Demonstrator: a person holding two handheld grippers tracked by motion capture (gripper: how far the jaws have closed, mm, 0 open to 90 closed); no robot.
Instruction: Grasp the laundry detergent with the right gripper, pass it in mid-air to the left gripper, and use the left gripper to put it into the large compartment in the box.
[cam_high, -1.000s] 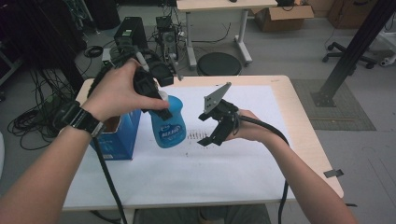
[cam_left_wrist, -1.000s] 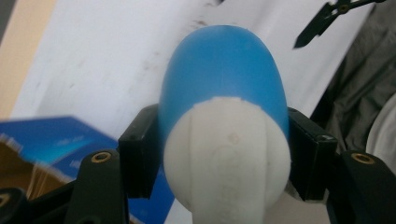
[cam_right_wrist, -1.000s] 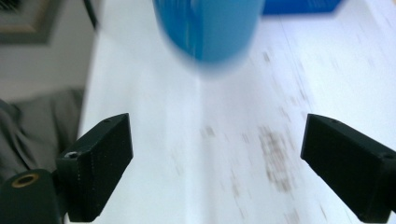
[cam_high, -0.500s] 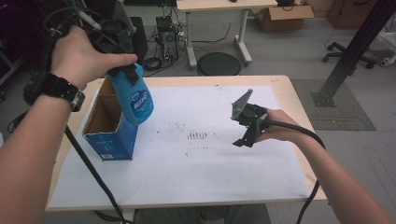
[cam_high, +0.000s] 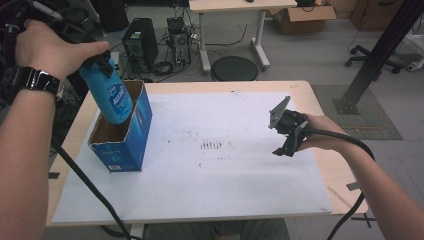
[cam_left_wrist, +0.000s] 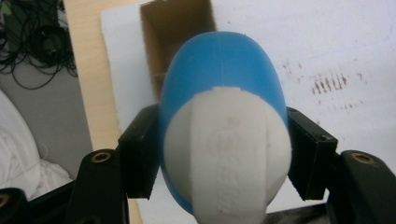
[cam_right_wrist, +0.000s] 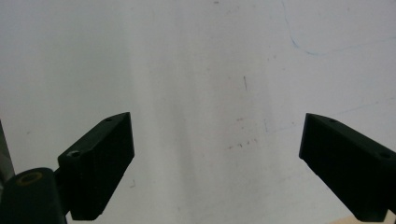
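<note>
Left gripper (cam_left_wrist: 224, 154), raised in the left hand (cam_high: 47, 47) over the bench's far left corner, has its jaws clamped on the neck of one blue bottle (cam_high: 111, 97), just under the white cap (cam_left_wrist: 229, 154). That forearm reaches up from the near left, with a black watch (cam_high: 37, 82) at the wrist. The bottle hangs tilted, its base dipping into the open top of the single blue cardboard box (cam_high: 122, 142), which stands near the left edge of the white sheet (cam_high: 215, 185). Right gripper (cam_right_wrist: 215, 158), held level in the right hand (cam_high: 320, 137) near the bench's right edge, has its jaws spread wide with nothing between them, above bare sheet.
</note>
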